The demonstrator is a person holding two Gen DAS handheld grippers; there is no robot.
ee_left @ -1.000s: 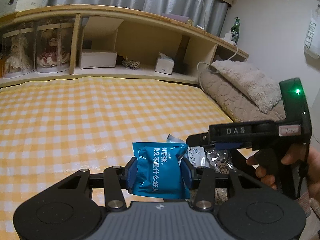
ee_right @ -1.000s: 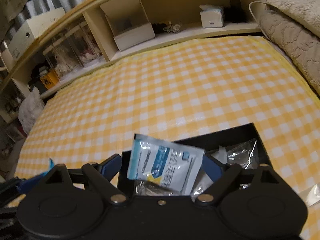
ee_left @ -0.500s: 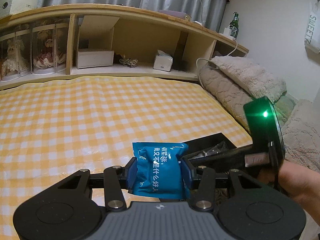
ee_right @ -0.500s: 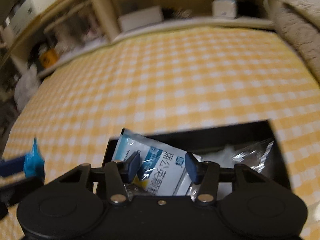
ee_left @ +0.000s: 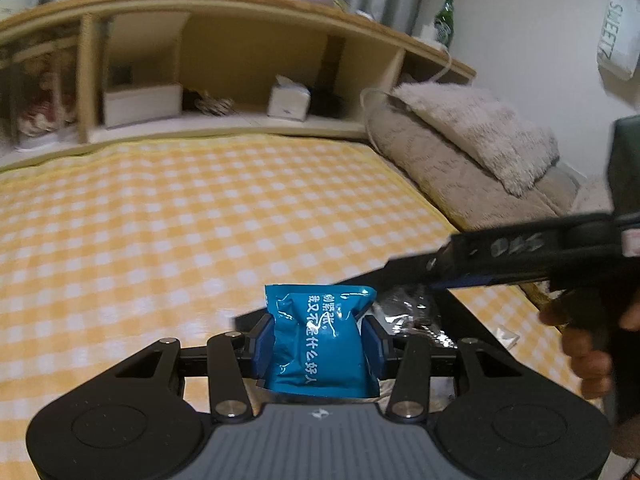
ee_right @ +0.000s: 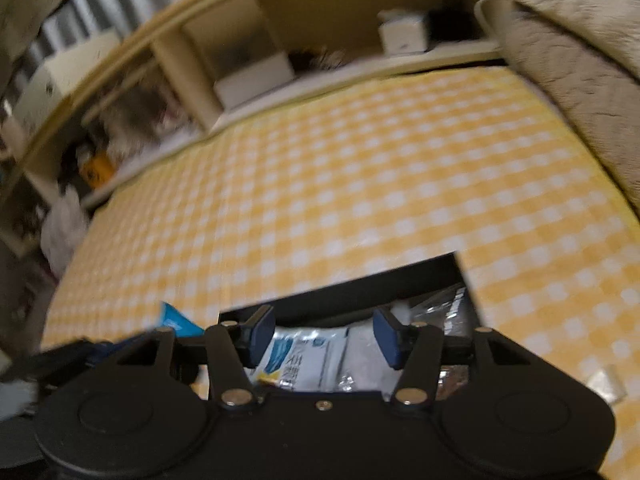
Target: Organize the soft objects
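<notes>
1. My right gripper (ee_right: 323,336) has let go of the white sachet (ee_right: 308,360): its jaws now stand spread, where half a second ago they were closing on it.
2. The sachet now lies in the black box (ee_right: 400,276) among clear wrappers; I judge that item placed.
3. My left gripper (ee_left: 319,340) remains pinched on the blue packet (ee_left: 320,340), held above the box's near-left corner.
4. The packet stands upright, long axis pointing forward along the fingers, crimped end away from me; it looks next for deposit.
</notes>
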